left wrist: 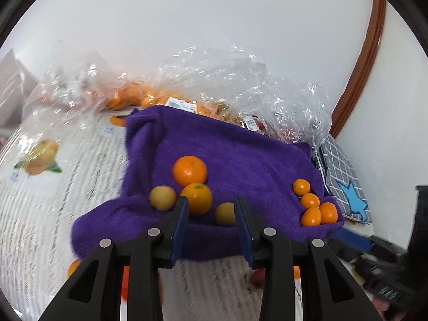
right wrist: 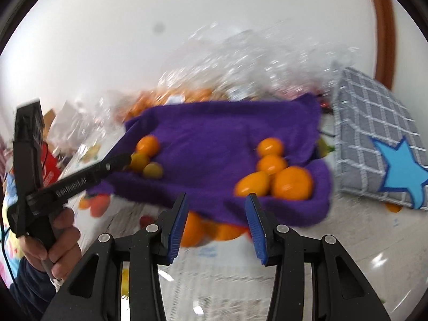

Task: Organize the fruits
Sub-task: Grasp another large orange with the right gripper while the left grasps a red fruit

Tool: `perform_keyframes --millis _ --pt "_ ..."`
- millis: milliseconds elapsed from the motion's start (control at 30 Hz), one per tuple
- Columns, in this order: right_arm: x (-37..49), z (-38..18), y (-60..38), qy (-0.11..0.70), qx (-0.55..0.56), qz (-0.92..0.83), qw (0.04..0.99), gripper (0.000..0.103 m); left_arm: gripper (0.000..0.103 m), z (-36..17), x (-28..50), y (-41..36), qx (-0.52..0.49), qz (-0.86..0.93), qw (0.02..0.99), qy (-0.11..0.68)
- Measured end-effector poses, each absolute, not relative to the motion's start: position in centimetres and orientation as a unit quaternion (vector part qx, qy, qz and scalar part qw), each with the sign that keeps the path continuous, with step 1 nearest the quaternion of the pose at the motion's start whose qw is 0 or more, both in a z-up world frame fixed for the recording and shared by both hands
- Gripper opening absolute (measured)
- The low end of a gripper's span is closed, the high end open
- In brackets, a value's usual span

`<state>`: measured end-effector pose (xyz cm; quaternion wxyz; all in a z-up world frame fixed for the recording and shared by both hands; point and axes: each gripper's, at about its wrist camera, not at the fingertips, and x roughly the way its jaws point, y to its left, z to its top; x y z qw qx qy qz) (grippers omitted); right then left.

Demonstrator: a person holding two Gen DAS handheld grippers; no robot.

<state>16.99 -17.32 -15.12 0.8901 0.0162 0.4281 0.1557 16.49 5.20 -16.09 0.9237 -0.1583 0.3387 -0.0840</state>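
Note:
A purple towel (left wrist: 240,155) lies on the table with fruit on it. On its left part sit two oranges (left wrist: 190,170) and two small yellow-green fruits (left wrist: 162,197). On its right corner lies a cluster of several small oranges (left wrist: 310,203), seen closer in the right wrist view (right wrist: 272,176). My left gripper (left wrist: 211,203) hangs just before the left group, open, with nothing between its blue pads. In the right wrist view the left gripper (right wrist: 117,161) is held by a hand and its tip is next to that group. My right gripper (right wrist: 216,198) is open and empty at the towel's (right wrist: 214,139) front edge.
Crinkled clear plastic bags (left wrist: 240,80) holding oranges (left wrist: 139,96) are piled behind the towel. A grey chequered box with a blue star (right wrist: 374,139) stands to the right. The tablecloth (left wrist: 67,187) is white with printed fruit. A white wall is behind.

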Motion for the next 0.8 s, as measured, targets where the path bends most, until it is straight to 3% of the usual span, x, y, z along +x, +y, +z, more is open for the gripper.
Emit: perform_keyframes --millis 433,800 --pt "17.0 -19.6 -13.2 0.481 -0.025 0.168 0.860 0.044 0.036 -16.5 14.3 6.8 -0.155 -0.077 0.924 0.342" --pt "16.2 -18.6 -14.4 0.462 -0.021 0.168 0.870 0.042 0.036 -17.1 14.0 4.7 -0.123 -0.116 0.916 0.365"
